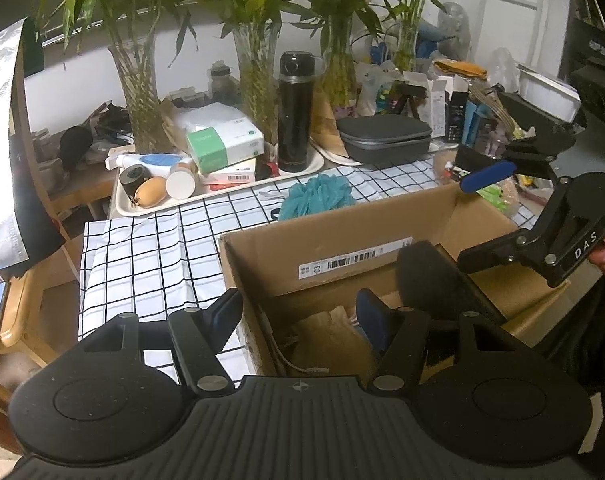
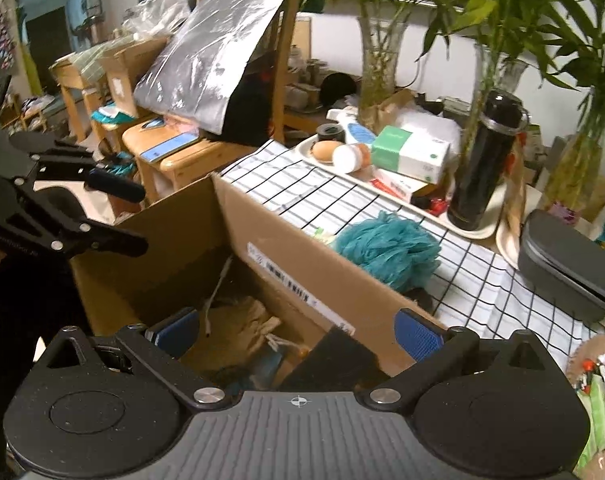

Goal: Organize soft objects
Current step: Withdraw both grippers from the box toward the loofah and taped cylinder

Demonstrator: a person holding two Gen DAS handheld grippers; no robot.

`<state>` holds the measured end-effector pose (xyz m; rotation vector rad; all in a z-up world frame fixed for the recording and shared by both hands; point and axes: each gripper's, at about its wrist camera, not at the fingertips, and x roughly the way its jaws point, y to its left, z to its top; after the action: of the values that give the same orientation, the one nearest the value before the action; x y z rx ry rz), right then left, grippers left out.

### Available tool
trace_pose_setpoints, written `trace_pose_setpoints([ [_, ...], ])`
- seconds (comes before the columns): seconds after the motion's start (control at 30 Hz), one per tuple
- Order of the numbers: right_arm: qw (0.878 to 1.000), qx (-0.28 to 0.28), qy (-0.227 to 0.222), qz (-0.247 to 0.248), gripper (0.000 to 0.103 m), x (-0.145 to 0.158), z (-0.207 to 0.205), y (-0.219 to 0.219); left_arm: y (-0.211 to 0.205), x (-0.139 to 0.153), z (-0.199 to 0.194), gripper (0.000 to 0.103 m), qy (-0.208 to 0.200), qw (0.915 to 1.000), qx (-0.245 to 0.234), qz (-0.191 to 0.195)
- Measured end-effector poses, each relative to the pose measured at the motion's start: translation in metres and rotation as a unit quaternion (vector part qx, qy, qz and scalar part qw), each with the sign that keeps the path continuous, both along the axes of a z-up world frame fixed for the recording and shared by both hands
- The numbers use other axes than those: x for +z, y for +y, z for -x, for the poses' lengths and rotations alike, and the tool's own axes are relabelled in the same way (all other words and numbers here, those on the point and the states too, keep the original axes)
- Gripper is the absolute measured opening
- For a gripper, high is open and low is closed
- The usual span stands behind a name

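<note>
Box (image 1: 342, 248) open at bench (image 1: 150, 264) edge, serving as bin; soft pouch (image 2: 242, 328) already inside. Teal loofah (image 1: 316, 196) on bench just beyond far box wall, likely next pick. Left hand-held gripper (image 1: 298, 312) released, straddling near-left box wall. Right hand-held gripper (image 2: 298, 332) released, empty, over box.

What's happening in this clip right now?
A person holds two handheld grippers over an open cardboard box on a checked tablecloth. The left gripper and the right gripper are both open and hold nothing. Inside the box lie a brown cloth pouch and a dark item. A teal bath pouf sits on the cloth just behind the box, not yet packed.
</note>
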<state>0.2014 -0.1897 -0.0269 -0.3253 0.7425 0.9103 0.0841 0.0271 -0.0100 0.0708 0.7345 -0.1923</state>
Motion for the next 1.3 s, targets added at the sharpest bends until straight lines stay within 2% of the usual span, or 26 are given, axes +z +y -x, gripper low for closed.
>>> trace_pose_setpoints([
  [0.2,0.999,-0.038,-0.008,-0.007,0.103,0.002,-0.008,-0.005,0.004,0.002,0.0,0.062,-0.012,0.9997,0.016,0.012],
  [0.47,0.989,-0.144,-0.007,-0.02,0.103,0.003,-0.033,-0.025,0.008,0.003,-0.002,0.062,-0.018,0.9994,0.025,0.015],
  [0.77,0.984,-0.179,-0.004,-0.027,0.103,0.001,-0.039,-0.035,0.019,0.003,-0.011,0.062,-0.019,0.9985,0.046,0.025],
  [1.0,0.969,-0.233,0.041,-0.071,0.103,-0.001,-0.054,-0.052,0.029,0.003,-0.023,0.062,-0.021,0.9975,0.057,0.036],
  [1.13,0.959,-0.267,0.059,-0.075,0.103,-0.006,-0.062,-0.06,0.037,0.001,-0.032,0.062,-0.018,0.9968,0.061,0.049],
  [1.3,0.953,-0.281,0.078,-0.081,0.103,-0.012,-0.069,-0.065,0.048,-0.006,-0.048,0.062,-0.014,0.9952,0.068,0.069],
])
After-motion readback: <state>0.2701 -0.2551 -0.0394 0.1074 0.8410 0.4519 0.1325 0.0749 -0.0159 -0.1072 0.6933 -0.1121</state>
